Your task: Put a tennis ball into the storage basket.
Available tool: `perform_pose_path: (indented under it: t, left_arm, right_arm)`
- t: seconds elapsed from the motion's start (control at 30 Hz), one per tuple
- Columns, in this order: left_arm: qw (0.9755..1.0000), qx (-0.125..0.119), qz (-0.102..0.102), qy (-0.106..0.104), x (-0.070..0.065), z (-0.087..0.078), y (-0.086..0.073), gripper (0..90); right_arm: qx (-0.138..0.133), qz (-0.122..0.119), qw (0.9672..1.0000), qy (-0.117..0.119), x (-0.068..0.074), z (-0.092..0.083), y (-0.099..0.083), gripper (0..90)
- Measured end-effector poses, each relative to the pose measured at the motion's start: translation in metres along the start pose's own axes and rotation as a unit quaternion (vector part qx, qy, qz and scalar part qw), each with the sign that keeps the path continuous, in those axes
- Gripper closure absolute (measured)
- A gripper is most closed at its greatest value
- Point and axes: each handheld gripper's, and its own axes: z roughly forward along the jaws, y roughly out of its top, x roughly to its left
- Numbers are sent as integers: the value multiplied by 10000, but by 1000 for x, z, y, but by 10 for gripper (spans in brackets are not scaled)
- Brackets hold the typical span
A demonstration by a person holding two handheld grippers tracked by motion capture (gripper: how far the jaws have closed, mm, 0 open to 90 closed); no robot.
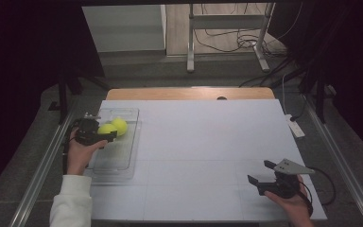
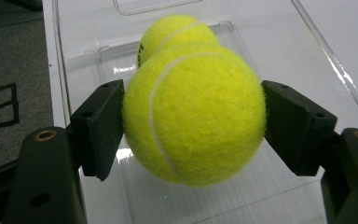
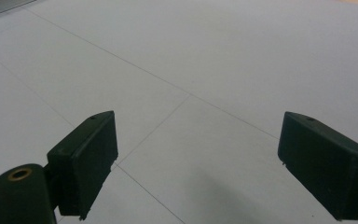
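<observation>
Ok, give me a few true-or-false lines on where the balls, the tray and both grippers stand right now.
1. The left gripper is clamped on a tennis ball. True.
2. A second tennis ball lies in the clear tray. True.
3. The right gripper holds a ball too. False: its jaws stand open with nothing between them, over the white table.
4. The clear tray sits at the right side of the table. False: it is at the left side in the high view.
5. The held ball is above the tray. True.
</observation>
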Motion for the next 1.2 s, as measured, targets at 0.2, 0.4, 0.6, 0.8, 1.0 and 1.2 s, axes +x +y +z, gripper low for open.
perform_pose_path:
  t: [0.2,0.4,0.6,0.8,1.0,1.2]
  left_arm:
    - [9999,98,66,40,-1,2,-1,267]
    - [9996,225,80,119,0,4,-3,267]
    - [9992,339,140,151,-2,8,-4,266]
    - [9987,428,179,219,-3,7,-3,266]
    - [9976,574,244,315,-4,9,-3,266]
    - [9956,755,344,436,-6,13,-1,265]
  right_arm:
    - [1,-1,10000,-1,0,0,0,126]
    - [6,2,10000,-10,0,0,0,126]
    - [17,-2,10000,-7,0,0,0,126]
    - [6,5,10000,-1,0,1,0,126]
    - [4,3,10000,12,0,1,0,126]
    - [4,5,10000,6,0,1,0,126]
